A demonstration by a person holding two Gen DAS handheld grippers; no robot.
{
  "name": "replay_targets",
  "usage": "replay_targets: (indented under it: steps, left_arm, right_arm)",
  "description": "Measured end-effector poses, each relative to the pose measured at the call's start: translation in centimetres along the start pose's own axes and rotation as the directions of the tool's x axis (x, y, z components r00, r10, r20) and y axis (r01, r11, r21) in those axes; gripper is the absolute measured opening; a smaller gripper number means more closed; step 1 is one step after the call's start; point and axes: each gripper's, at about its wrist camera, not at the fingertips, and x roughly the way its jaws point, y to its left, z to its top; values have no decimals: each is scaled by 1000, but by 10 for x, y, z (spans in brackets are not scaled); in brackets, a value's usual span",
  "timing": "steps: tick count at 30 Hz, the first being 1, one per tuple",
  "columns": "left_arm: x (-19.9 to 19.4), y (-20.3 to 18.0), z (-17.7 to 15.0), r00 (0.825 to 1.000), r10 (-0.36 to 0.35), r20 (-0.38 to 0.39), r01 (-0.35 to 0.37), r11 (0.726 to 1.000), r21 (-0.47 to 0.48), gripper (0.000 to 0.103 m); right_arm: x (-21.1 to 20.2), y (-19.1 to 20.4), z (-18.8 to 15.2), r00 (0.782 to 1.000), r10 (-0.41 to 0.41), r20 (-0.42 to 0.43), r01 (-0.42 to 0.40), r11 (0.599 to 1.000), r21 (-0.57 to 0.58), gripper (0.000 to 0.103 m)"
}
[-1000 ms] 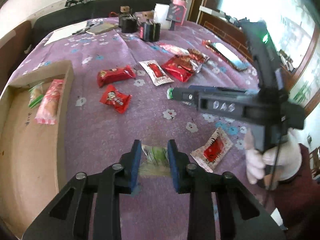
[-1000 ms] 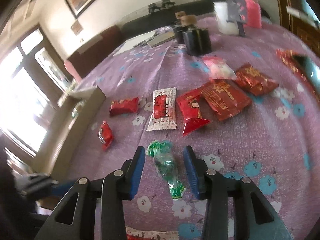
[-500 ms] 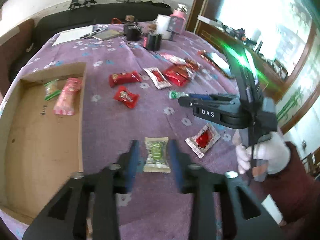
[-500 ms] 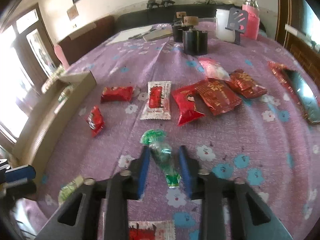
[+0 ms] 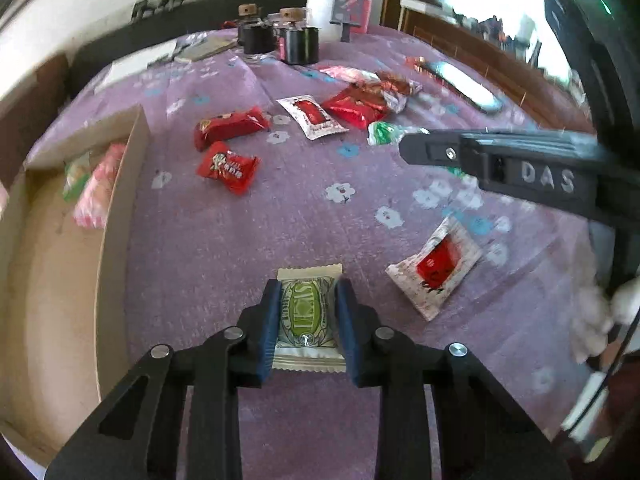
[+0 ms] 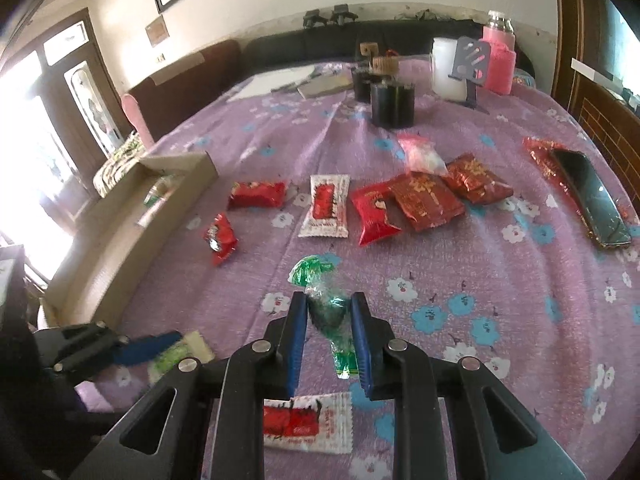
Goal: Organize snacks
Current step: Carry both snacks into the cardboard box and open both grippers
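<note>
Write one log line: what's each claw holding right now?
left claw: shut on green packet | right claw: shut on green candy

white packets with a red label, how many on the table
2 white packets: one mid-table, the other below the right wrist camera, partly covered. Others may be hidden.

- A table under a purple flowered cloth (image 6: 460, 248) fills both views.
- Cardboard box (image 5: 116, 216) along the left edge.
- Red snack packets (image 6: 256, 194) and a white sachet (image 6: 326, 210) across the middle.
- Another white sachet (image 5: 438, 266) at lower right of the left view.
- Phone (image 6: 592, 196) at right.
- Dark jars (image 6: 390, 104), a white cup (image 6: 446, 66) and a pink bottle (image 6: 498, 60) at the top.
</note>
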Motion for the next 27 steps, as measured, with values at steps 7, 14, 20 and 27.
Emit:
replay_targets:
  steps: [7,14,20,27]
  left_arm:
    - [-55,49,7,986,-133,96,147,976,-159,24]
    - [-105,136,25,988,-20,155,62,960,-271,24]
    - [-85,217,35,992,12,122,41,908,-418,25]
    - [-35,281,41,994,-9,107,69,818,-571,25]
  right_arm:
    - [-17,22,12,997,73,13,-73,997,-15,23]
    - [-14,74,49,973,229,-10,-230,973,-19,22]
    - [27,139,84,940,337,-50,-338,941,-8,22]
    - [112,190,116,906,400,-140,-387,915,112,22]
